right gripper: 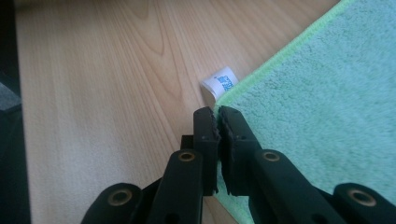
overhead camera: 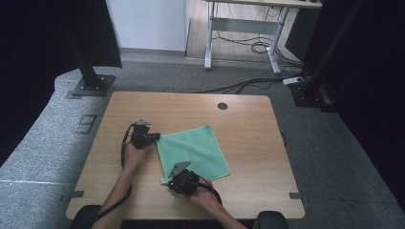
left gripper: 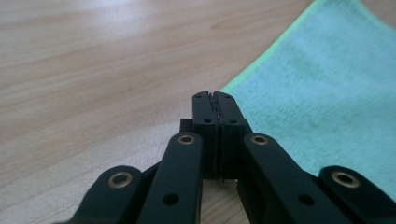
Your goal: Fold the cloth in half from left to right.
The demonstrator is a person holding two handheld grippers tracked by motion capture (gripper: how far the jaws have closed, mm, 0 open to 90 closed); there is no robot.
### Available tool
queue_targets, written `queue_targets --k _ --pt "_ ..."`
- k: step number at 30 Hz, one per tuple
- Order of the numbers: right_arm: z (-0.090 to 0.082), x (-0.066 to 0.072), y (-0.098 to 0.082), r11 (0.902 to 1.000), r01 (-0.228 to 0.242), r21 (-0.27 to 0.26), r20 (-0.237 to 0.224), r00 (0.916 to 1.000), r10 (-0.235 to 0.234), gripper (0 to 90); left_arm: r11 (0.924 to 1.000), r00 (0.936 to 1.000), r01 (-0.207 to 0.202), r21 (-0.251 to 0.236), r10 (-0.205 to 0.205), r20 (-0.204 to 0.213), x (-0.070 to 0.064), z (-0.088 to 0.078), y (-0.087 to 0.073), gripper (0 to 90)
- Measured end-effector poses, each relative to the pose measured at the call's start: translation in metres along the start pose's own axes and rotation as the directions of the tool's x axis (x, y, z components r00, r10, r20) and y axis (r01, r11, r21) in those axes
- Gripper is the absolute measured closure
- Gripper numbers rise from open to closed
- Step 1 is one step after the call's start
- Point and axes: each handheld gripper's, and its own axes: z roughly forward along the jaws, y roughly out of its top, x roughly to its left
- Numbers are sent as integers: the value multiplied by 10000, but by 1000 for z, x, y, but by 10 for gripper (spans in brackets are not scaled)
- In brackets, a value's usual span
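Both jaw pairs are closed on the green cloth: the left gripper pinches its far-left corner, the right gripper its near-left corner beside a small white label with blue print, and in each gripper view the black jaws meet at the cloth's edge with a sliver of fabric between them. Cloth lies flat and nearly square, slightly skewed, at the middle of the table, with a fine looped pile and a brighter green stitched hem. Table top is pale wood-grain laminate, matt, rectangular with rounded corners and a round dark cable hole near its far edge. Jaws are black and blocky, with brass-coloured rivets at the linkage joints. Floor around the table is grey speckled carpet. Black posts on square base plates stand at the far left and far right. White-framed desk stands farther back over a tangle of black cables, by a pale wall
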Motion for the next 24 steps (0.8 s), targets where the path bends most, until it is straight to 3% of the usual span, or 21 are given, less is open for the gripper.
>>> queue_targets --k 5,9,17,24 --pt "-13 -2 5 9996 44 -288 77 10000 -42 846 9994 9998 120 -315 -115 177 -3 -8 11 883" --pt "-24 -4 7 9986 61 -520 197 9998 -51 846 9990 9998 -54 -444 61 173 -12 -11 25 883" --pt "-50 -16 -4 9955 -290 -906 594 9976 344 847 9987 9994 -289 -427 297 172 -30 2 41 881" --pt "-67 -36 -26 9897 -989 -1031 824 9908 1076 850 9980 9988 -410 -487 422 250 -45 19 50 881"
